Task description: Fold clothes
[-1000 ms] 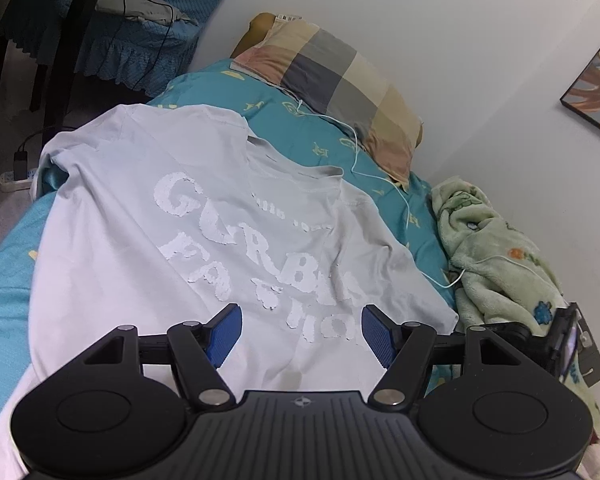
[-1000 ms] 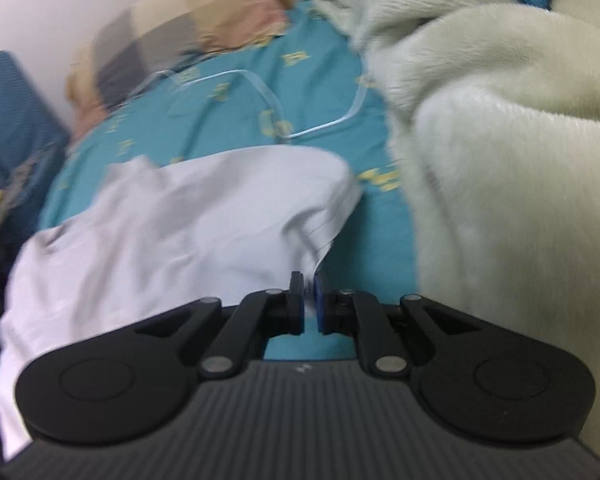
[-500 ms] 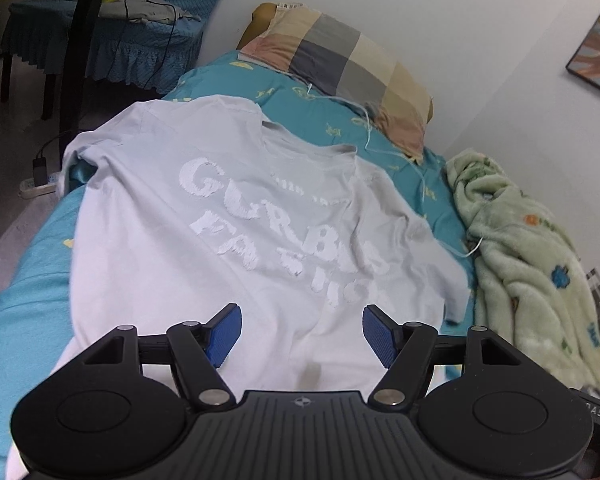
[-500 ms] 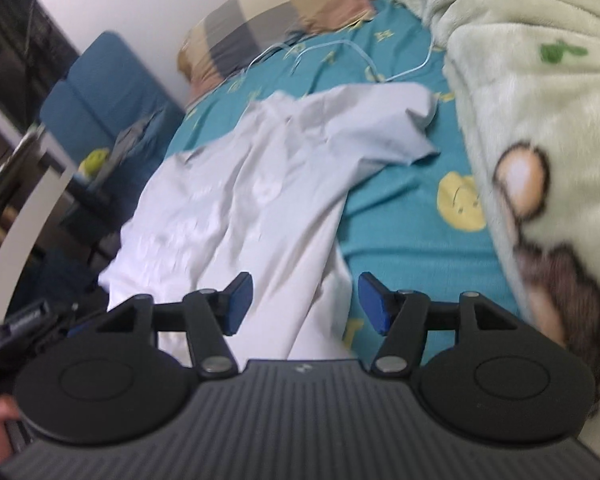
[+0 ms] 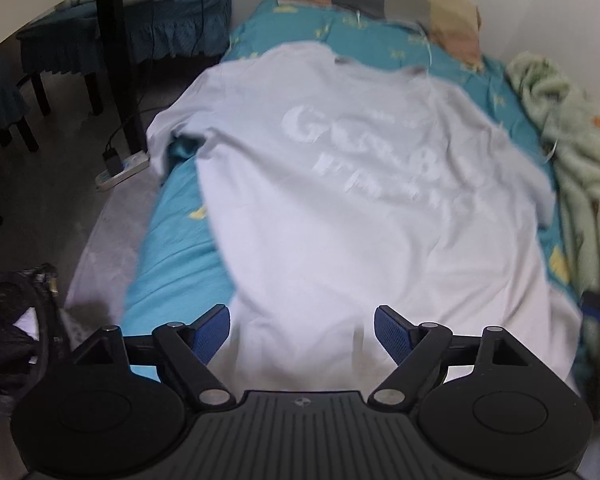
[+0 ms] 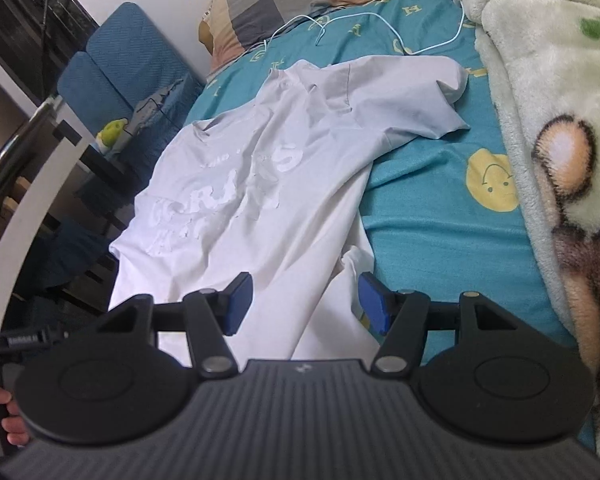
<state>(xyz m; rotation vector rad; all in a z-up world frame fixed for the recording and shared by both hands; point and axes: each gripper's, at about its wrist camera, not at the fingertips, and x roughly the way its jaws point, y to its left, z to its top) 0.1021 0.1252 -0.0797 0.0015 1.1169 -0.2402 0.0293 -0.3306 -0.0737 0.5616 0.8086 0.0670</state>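
On my left, the left gripper (image 5: 302, 330) hangs over the hem of the white T-shirt (image 5: 352, 208), its jaws apart and just widened, pads clear of the cloth. The shirt lies print-up on the teal bed (image 5: 172, 256), one sleeve off the edge. To the right, my right gripper (image 6: 304, 302) is released too, over the shirt's side edge (image 6: 260, 208), blanket (image 6: 560, 120) beside

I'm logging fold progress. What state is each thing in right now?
T-shirt: spread print-up on the bed, unfolded, right sleeve rumpled.
Left gripper: open, jaws just widened, nothing held.
Right gripper: open over the hem.
Blanket: bunched beside the shirt.
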